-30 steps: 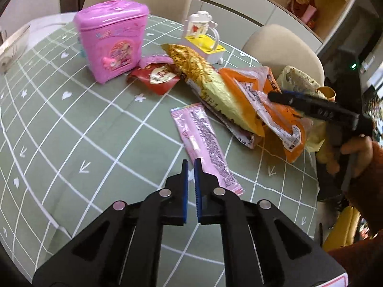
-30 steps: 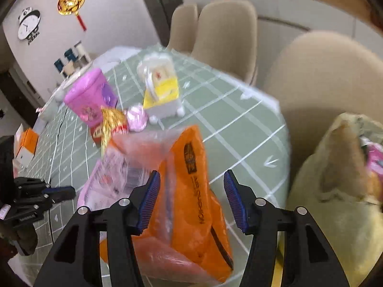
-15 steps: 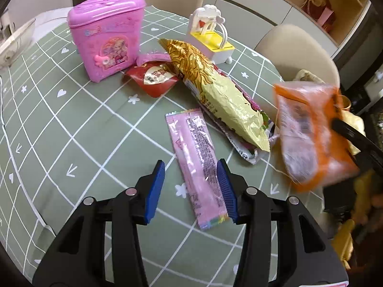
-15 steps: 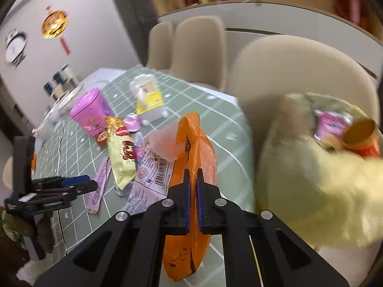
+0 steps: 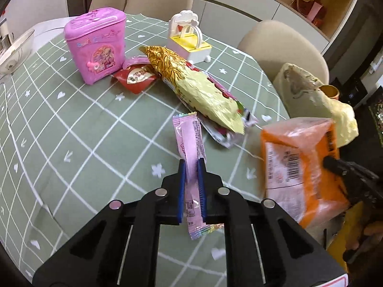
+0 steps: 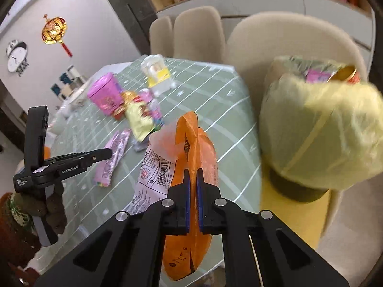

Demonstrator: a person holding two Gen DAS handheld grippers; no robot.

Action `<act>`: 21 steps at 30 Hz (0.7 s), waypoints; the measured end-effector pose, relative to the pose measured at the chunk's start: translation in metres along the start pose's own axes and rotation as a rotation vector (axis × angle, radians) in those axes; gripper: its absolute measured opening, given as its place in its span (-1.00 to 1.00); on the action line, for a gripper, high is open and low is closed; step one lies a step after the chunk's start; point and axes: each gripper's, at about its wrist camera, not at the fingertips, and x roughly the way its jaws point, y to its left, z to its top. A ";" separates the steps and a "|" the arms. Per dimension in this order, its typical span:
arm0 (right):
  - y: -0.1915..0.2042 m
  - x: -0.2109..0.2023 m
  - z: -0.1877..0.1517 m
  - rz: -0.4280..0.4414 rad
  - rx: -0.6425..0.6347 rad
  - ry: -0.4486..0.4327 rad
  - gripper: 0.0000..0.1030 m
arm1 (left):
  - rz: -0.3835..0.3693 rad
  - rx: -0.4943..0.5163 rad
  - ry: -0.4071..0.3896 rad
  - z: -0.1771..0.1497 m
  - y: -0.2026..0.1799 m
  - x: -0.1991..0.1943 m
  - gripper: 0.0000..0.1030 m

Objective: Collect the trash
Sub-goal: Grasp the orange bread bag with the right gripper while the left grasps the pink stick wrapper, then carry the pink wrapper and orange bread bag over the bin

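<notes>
My left gripper (image 5: 191, 165) is shut on a long pink wrapper (image 5: 189, 138) that lies on the green checked tablecloth; it also shows in the right wrist view (image 6: 112, 153). My right gripper (image 6: 193, 174) is shut on an orange snack bag (image 6: 191, 148) and holds it up off the table's right edge, left of the bin; it also shows in the left wrist view (image 5: 304, 162). A trash bin with a yellow liner (image 6: 318, 129) stands beside the table with a pink wrapper and a can inside. A gold-and-yellow chip bag (image 5: 191, 81) and a red wrapper (image 5: 135, 79) lie on the table.
A pink toy case (image 5: 98, 47) and a white-and-yellow toy (image 5: 189, 35) stand at the back of the table. A glass bowl (image 5: 14, 50) sits at the far left. Beige chairs (image 5: 280, 45) ring the table; the bin stands on a yellow stool (image 6: 296, 215).
My left gripper opened, moved forward over the pink wrapper and closed on it. My right gripper closed on the orange bag and carried it off the table toward the bin.
</notes>
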 end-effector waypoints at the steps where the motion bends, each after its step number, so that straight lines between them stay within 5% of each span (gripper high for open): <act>1: -0.001 0.004 -0.002 -0.005 0.005 0.004 -0.59 | -0.009 -0.007 0.002 -0.004 0.001 -0.004 -0.81; 3: -0.004 0.010 -0.005 0.010 0.016 0.003 -0.10 | -0.023 -0.024 0.007 -0.009 0.003 -0.009 -0.81; 10: 0.009 0.043 -0.001 0.037 -0.063 0.046 -0.10 | -0.032 -0.026 0.020 -0.019 -0.001 -0.014 -0.81; 15: 0.018 0.040 0.001 -0.032 -0.107 0.054 -0.78 | -0.038 -0.024 0.004 -0.022 -0.006 -0.026 -0.81; 21: 0.030 -0.016 0.010 -0.030 -0.152 -0.046 -0.86 | -0.057 -0.015 -0.060 -0.015 -0.016 -0.054 -0.81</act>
